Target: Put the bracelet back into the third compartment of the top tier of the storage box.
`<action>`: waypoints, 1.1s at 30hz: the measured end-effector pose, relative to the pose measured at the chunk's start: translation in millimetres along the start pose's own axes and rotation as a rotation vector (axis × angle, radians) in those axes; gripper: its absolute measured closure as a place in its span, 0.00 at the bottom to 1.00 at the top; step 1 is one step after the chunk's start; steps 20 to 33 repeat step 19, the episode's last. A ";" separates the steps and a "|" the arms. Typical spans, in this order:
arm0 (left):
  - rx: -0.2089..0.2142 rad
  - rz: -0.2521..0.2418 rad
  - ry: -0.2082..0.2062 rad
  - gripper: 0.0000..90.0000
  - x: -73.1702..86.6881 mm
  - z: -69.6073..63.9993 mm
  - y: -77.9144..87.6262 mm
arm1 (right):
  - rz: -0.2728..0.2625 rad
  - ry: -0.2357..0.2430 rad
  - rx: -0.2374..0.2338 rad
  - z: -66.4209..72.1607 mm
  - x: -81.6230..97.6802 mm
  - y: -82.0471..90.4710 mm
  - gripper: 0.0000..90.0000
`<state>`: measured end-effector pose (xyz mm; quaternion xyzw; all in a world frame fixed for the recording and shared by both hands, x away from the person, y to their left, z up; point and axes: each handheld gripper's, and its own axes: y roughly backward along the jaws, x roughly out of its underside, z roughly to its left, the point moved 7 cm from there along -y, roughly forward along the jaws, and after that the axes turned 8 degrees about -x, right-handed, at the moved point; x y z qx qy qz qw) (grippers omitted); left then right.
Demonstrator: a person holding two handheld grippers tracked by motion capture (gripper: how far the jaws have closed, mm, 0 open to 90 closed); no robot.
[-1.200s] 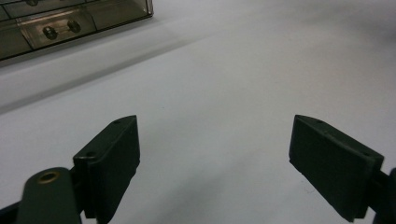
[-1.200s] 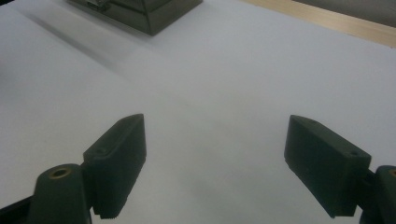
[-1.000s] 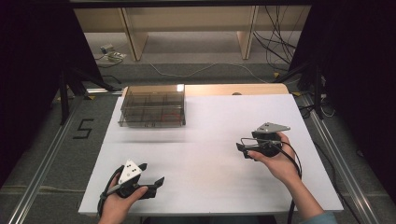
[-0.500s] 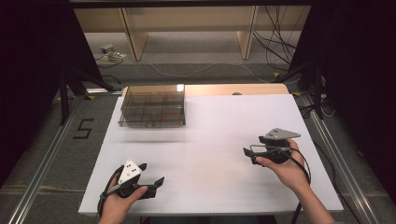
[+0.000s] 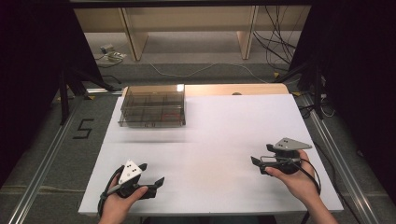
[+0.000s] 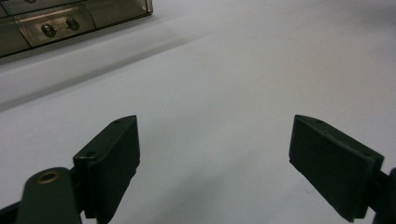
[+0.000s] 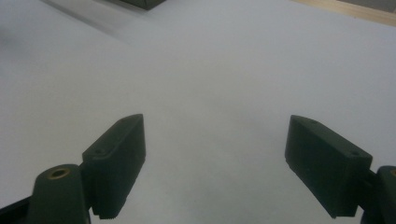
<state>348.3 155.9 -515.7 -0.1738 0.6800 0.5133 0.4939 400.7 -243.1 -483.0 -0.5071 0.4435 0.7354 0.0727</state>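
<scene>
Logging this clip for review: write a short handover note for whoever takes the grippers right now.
Left gripper: open, holding nothing, low at the near left of the white table.
Right gripper: open, holding nothing, at the near right, jaws pointing left.
Smoky clear compartment box: lid shut, at the far left of the table, apart from both grippers.
Done: nothing visible; the box is untouched.
Left: probably reach forward to the box and handle it.

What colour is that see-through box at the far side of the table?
The box is a smoky brownish-grey tint, transparent, with compartments inside; the high view shows it best.
</scene>
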 end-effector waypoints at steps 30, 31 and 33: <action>0.029 -0.008 -0.023 0.18 -4.3 -10.9 1.6 | -0.018 -0.025 0.001 4.0 31.9 22.1 0.23; 0.029 -0.008 -0.023 0.18 -4.3 -10.9 1.6 | -0.018 -0.025 0.001 4.0 31.9 22.1 0.23; 0.029 -0.008 -0.023 0.18 -4.3 -10.9 1.6 | -0.018 -0.025 0.001 4.0 31.9 22.1 0.23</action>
